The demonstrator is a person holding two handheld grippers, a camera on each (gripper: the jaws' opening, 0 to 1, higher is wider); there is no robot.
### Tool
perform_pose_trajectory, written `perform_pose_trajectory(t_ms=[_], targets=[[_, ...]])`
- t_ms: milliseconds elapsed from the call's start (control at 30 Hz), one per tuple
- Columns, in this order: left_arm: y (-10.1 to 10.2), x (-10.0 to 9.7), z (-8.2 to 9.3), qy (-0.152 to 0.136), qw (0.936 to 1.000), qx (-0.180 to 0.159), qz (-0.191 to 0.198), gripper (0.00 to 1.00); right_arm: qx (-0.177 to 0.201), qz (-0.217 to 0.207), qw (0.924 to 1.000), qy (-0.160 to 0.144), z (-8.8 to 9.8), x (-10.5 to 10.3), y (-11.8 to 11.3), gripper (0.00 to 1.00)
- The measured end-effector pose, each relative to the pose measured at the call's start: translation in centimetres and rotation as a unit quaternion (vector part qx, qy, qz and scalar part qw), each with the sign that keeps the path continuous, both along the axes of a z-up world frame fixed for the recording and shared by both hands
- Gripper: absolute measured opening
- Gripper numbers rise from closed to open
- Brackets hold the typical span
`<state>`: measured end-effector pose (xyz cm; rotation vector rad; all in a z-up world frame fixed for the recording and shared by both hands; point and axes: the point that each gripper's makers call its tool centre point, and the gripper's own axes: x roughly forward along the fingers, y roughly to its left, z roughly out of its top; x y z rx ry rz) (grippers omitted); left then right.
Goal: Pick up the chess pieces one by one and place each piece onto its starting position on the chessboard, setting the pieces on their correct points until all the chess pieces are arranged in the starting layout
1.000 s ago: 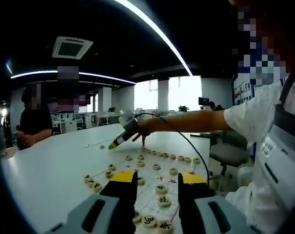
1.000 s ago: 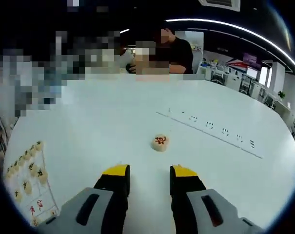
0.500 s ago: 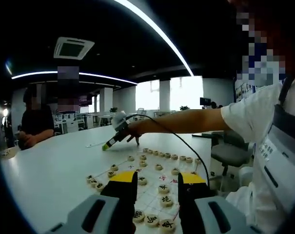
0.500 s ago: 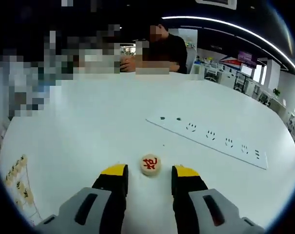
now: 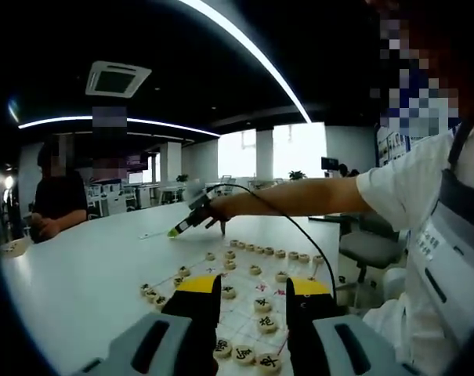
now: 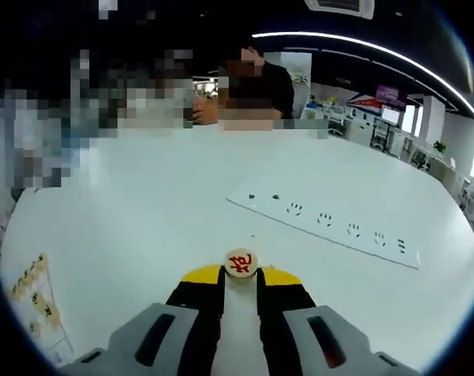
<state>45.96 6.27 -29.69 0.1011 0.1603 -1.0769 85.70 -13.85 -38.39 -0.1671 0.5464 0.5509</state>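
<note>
In my left gripper view, a seated person (image 5: 55, 205) in dark clothes is at the far left edge, behind the broad white table (image 5: 88, 274). At lower centre my left gripper (image 5: 252, 294) rises from the bottom, its yellow-tipped jaws apart with nothing between them, hovering over the chessboard (image 5: 244, 305). Round pale chess pieces (image 5: 262, 251) stand in rows across the board, with more just in front of and between my jaws. Above centre the right gripper (image 5: 191, 221) reaches out past the far edge of the board, a black cable (image 5: 299, 227) trailing back from it along the operator's bare arm (image 5: 299, 197), which crosses from the right of the frame (white sleeve at right).

In my right gripper view, a corner of the chessboard (image 6: 52, 333) with a few pieces sits at the lower left edge. At lower centre my right gripper (image 6: 240, 276) has its jaws drawn in against one round chess piece (image 6: 240, 262) with a red character on top, clamped at its sides on the bare table (image 6: 142, 204). Nothing lies close around it. Right of centre a long white power strip (image 6: 331, 229) runs diagonally, well apart. Another seated person (image 6: 256, 86) is at top centre.
</note>
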Motion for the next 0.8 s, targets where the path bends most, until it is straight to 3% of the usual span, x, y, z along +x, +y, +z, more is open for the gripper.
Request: perform_pose_trajectory(t_ms=[233,300,400,633,800], targets=[[-0.2,0.1,0.1,0.000,1.0000,0.001,-0.002,0.35,0.026,0.013,0.9996,-0.003,1.0,-4.3,-2.5,0.18],[-0.3,0.1,0.2,0.000,1.0000,-0.001,-0.003,0.35,0.036,0.028,0.9990,-0.003,1.1,-7.7,-2.2,0.18],[-0.7,0.0,0.3,-0.002,1.0000,0.000,-0.007,0.35,0.055,0.044,0.9975,-0.002,1.6,-10.2,-3.1,0.18],[-1.2,-0.4,0.5,-0.006,0.9999,0.001,-0.015,0.35,0.083,0.084,0.9930,-0.010,2.4,-19.5,-2.4,0.18],[-1.3,-0.5,0.6,-0.006,0.9999,0.000,-0.016,0.35,0.099,0.113,0.9885,-0.022,3.1,-25.0,-2.4,0.18]])
